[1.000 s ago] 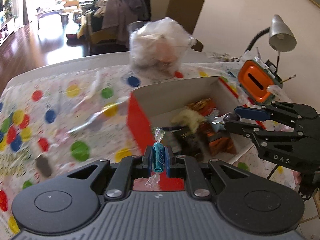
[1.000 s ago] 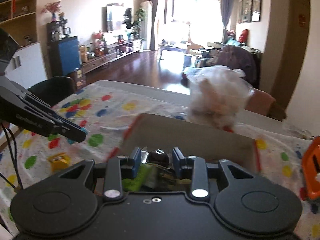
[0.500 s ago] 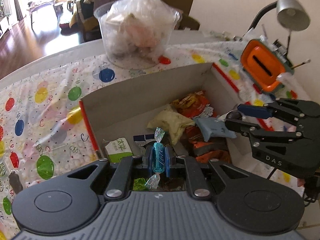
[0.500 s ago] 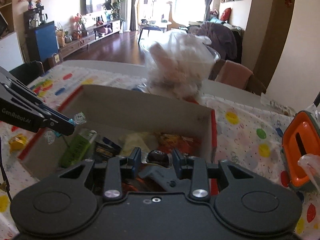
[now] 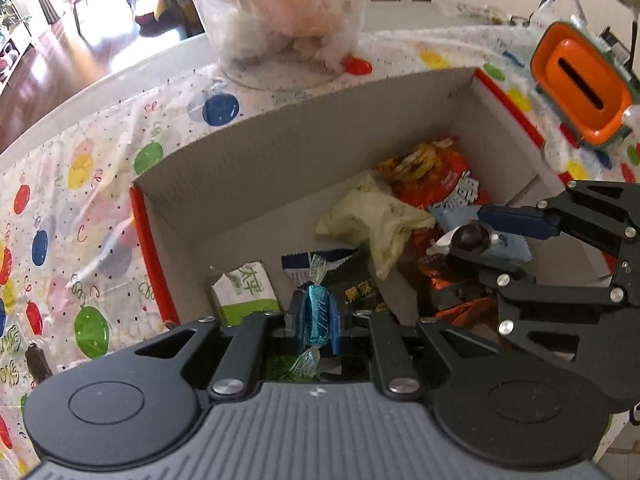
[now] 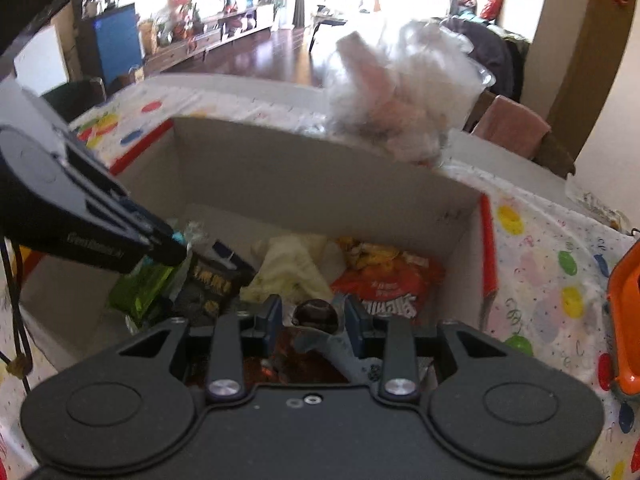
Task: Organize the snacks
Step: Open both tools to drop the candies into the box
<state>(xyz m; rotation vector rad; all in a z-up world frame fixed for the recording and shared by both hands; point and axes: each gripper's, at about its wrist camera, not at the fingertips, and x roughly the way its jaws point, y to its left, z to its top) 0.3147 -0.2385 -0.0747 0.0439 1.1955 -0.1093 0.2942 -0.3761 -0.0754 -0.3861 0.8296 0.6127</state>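
My left gripper (image 5: 316,322) is shut on a blue wrapped candy (image 5: 316,316) and holds it over the near left part of an open cardboard box (image 5: 280,144) with red edges. My right gripper (image 6: 314,316) is shut on a dark round chocolate (image 6: 314,314) in clear wrap, over the box's right part; it also shows in the left wrist view (image 5: 470,240). The box holds several snacks: an orange chip bag (image 5: 436,176), a pale yellow packet (image 5: 376,216), a green-and-white packet (image 5: 244,292), a black packet (image 5: 358,288). The left gripper shows in the right wrist view (image 6: 176,246).
The box stands on a table with a balloon-print cloth (image 5: 80,184). A clear tub stuffed with plastic bags (image 5: 288,20) stands behind the box. An orange-topped container (image 5: 580,80) and a desk lamp are at the right. A dark candy (image 5: 36,360) lies on the cloth at the left.
Both grippers have moved forward and down over the box, each still holding its candy. The box interior now fills both views.
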